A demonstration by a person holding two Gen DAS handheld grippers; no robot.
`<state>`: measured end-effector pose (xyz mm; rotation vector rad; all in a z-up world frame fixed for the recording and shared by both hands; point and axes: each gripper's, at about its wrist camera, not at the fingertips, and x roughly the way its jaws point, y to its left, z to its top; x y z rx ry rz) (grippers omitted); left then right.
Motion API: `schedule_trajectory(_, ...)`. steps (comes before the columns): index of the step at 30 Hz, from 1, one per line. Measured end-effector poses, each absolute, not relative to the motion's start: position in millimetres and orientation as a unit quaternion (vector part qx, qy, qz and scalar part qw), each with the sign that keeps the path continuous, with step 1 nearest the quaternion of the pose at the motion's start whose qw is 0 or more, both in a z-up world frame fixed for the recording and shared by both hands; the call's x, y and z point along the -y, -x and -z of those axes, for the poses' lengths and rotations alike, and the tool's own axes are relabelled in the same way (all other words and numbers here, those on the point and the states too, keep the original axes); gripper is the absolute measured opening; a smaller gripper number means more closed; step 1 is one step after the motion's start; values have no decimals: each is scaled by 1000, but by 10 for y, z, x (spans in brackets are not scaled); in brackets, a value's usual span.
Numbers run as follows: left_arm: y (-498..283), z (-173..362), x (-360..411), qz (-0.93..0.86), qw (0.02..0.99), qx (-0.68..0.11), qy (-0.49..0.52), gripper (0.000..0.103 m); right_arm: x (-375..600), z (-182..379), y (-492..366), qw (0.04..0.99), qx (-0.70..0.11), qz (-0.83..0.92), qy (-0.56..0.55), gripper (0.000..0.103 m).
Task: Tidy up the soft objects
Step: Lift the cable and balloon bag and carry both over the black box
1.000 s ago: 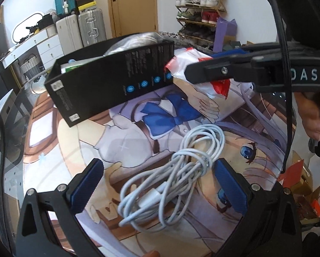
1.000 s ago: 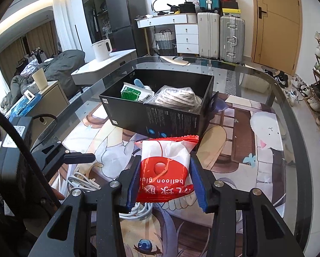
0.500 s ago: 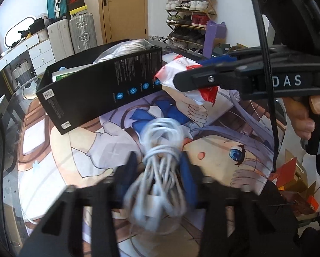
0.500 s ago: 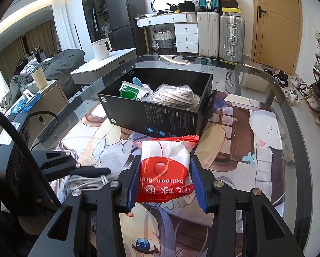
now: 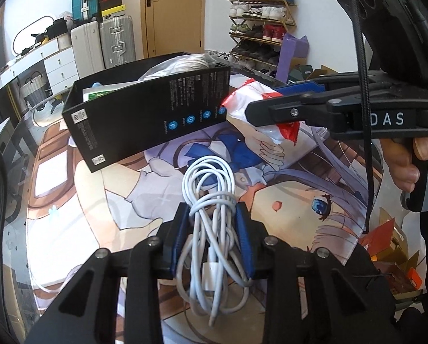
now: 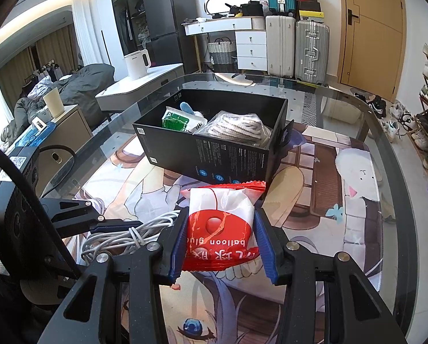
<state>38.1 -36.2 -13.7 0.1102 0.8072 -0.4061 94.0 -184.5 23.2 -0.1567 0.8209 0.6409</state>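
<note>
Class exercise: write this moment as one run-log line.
left claw: shut on white cable | right claw: shut on red-white packet | black box: open, holds items | neither item boxed yet

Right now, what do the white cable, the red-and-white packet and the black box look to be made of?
White cable: rubbery plastic sheath, smooth matte, bending in loose coils in the left gripper.
Red-and-white packet: thin glossy plastic film with crimped, serrated edges, in the right gripper.
Black box: probably matte printed cardboard, with thin, stiff, straight walls.

right tongs (image 6: 221, 239) | clamp balloon-glue packet (image 6: 220, 226) (red-white) | before black box (image 6: 214, 137)
</note>
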Motion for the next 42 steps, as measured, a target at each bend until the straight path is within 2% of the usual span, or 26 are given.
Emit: schedule_trajectory(42,-320,-203,-188,144,932,-333,13,29,1819,-339,-857,872,-363,-319,80,44)
